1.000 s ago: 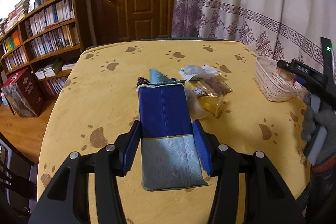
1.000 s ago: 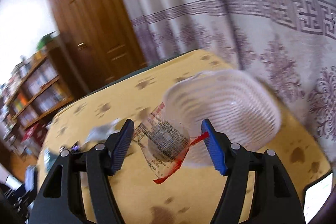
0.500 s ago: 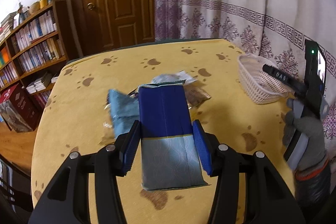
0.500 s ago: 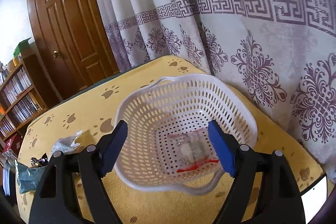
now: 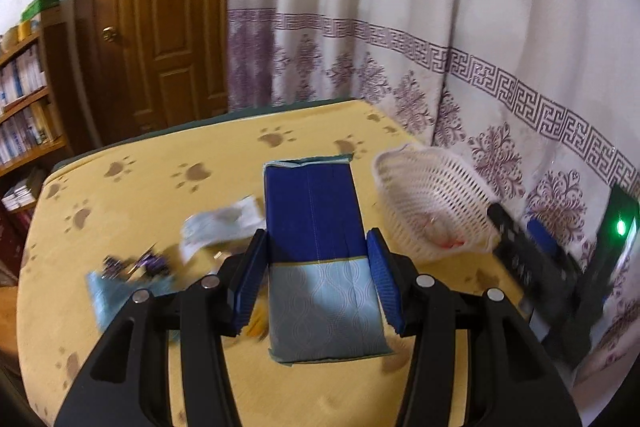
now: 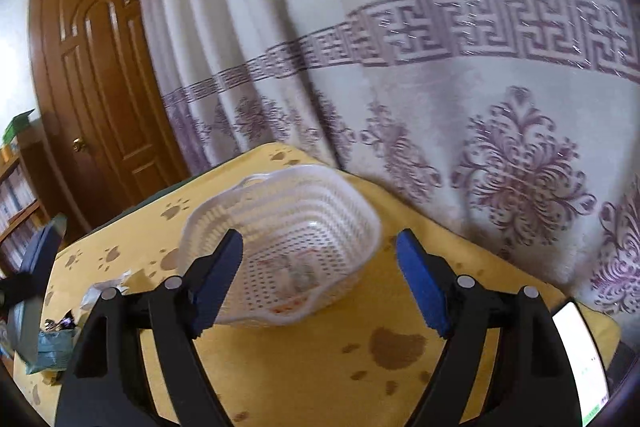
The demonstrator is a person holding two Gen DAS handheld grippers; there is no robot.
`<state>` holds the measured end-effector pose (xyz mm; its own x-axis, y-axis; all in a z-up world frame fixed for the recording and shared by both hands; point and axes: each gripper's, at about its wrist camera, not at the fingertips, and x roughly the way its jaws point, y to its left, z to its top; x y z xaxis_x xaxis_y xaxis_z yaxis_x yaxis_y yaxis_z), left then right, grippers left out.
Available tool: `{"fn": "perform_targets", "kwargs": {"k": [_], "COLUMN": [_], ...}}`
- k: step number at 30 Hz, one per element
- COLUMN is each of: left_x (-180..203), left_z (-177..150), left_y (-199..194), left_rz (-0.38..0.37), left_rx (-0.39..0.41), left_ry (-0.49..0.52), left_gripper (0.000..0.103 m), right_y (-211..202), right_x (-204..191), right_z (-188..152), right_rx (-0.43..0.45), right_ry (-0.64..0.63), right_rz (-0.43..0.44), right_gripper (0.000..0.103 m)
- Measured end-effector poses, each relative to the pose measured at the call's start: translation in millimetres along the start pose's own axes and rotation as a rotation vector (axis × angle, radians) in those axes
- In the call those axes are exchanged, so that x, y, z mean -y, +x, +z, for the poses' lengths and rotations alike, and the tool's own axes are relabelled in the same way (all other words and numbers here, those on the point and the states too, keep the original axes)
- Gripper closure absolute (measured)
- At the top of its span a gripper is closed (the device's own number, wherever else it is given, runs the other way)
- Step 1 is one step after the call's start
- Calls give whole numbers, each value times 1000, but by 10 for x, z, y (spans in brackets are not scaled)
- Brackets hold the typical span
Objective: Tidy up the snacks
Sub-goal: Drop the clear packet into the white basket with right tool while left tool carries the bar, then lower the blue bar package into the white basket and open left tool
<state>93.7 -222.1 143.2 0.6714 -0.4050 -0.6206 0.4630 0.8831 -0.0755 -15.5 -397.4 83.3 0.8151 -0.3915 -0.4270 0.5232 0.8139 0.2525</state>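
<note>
Left wrist view showed my left gripper (image 5: 316,281) clamped on a tall blue snack box (image 5: 318,247), its blue pads pressed to both sides. I held the box up above the yellow table (image 5: 140,195), close to the white basket (image 5: 430,205) on its right. One small clear packet (image 5: 444,235) with red edges lay inside the basket.

My right gripper (image 6: 320,285) was empty, with its jaws wide apart and nothing between them. It hung in front of the basket (image 6: 344,223).

I think I was in the middle of the job. One snack was in, and the box was the one in hand. Next I would need to bring the box over the basket rim, lower it in, and let go. The box looked tall for that basket, so I might need to lay it flat.

Loose snacks (image 5: 152,267) on the table to the left were blurry. I could not tell what they were or how many. The box hid some of them. My right gripper was cut off at the edge of the left view.
</note>
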Motion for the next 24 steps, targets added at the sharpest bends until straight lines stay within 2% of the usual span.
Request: {"fn": "perform_targets", "kwargs": {"k": [6, 9, 12, 15, 19, 21, 24], "left_x": [290, 429, 419, 268, 94, 81, 104], "left_z": [334, 412, 381, 224, -32, -180, -328], "left_y": [322, 425, 484, 606, 822, 928, 1042], "left_rz": [-113, -141, -117, -74, -48, -13, -6], "left_rx": [5, -2, -6, -57, -146, -179, -216], "left_ry": [7, 28, 24, -20, -104, -113, -107], "left_gripper": [52, 52, 51, 38, 30, 30, 30], "right_y": [-1, 13, 13, -14, -43, -40, -37], "right_x": [137, 196, 237, 289, 288, 285, 282], "right_z": [-19, -47, -48, -42, -41, -39, -35], "right_rx": [8, 5, 10, 17, 24, 23, 18], "right_ry": [38, 48, 52, 82, 86, 87, 93], "right_rz": [-31, -42, -58, -59, -54, -54, -54], "right_gripper": [22, 22, 22, 22, 22, 22, 22]}}
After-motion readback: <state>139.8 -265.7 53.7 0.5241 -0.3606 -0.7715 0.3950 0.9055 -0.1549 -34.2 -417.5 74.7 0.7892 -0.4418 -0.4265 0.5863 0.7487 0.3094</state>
